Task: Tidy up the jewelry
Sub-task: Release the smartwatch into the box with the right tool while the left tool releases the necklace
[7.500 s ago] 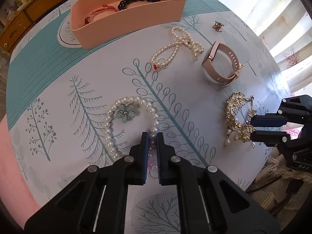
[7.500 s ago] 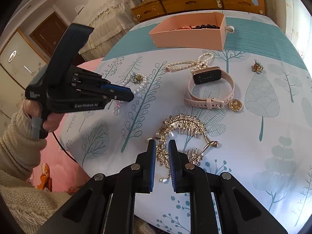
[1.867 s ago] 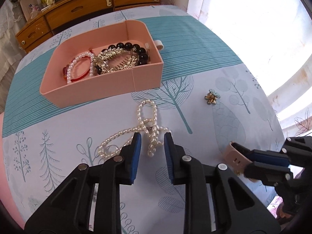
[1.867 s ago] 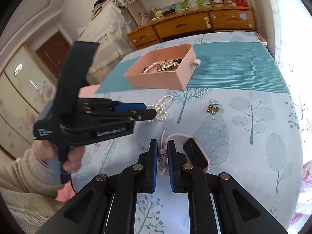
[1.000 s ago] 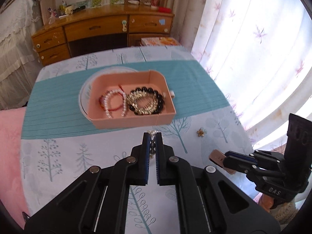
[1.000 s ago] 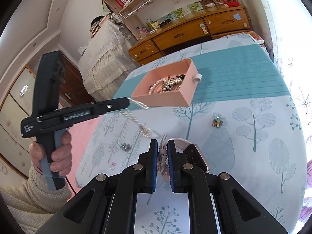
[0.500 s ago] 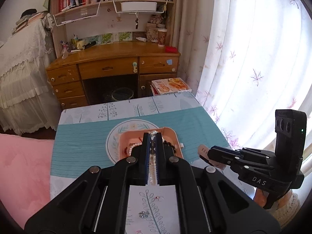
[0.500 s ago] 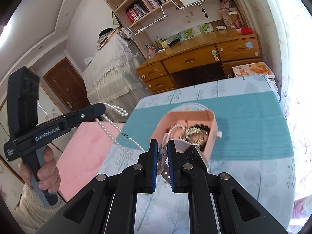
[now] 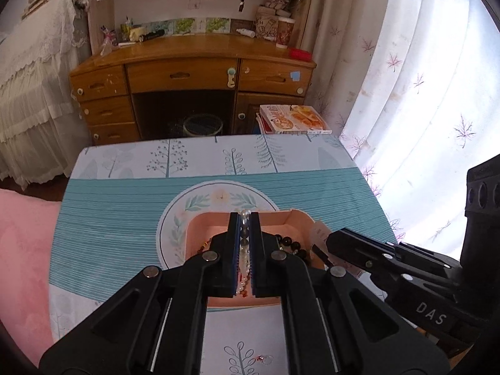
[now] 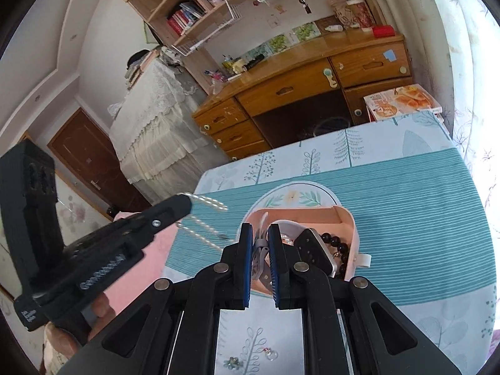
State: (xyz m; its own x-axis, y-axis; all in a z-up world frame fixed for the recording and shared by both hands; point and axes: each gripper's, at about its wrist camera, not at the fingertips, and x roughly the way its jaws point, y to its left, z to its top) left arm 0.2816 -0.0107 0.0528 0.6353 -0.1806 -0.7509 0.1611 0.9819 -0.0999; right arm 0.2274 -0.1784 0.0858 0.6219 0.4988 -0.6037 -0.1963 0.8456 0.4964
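A pink jewelry box (image 9: 297, 218) (image 10: 343, 215) sits on the tree-print tablecloth and holds dark beads (image 10: 332, 240) and other pieces. My left gripper (image 9: 244, 218) is shut on a pearl necklace (image 9: 244, 250) and holds it high over the box; the strand dangles from it in the right wrist view (image 10: 203, 228). My right gripper (image 10: 259, 234) is shut on the strap of a pink smartwatch (image 10: 315, 253), also raised over the box. The right gripper shows in the left wrist view (image 9: 331, 243), just right of the box.
A small flower clip (image 10: 232, 362) and a ring-like piece (image 10: 271, 353) lie on the cloth near me. A wooden desk (image 9: 193, 75) with drawers stands beyond the table. Curtains (image 9: 406, 78) hang on the right; a pink bed edge (image 9: 22, 250) lies left.
Both grippers have stayed raised with their loads and come closer over the pink box. The pearl strand hangs lower toward the box and the watch sits above its right part.
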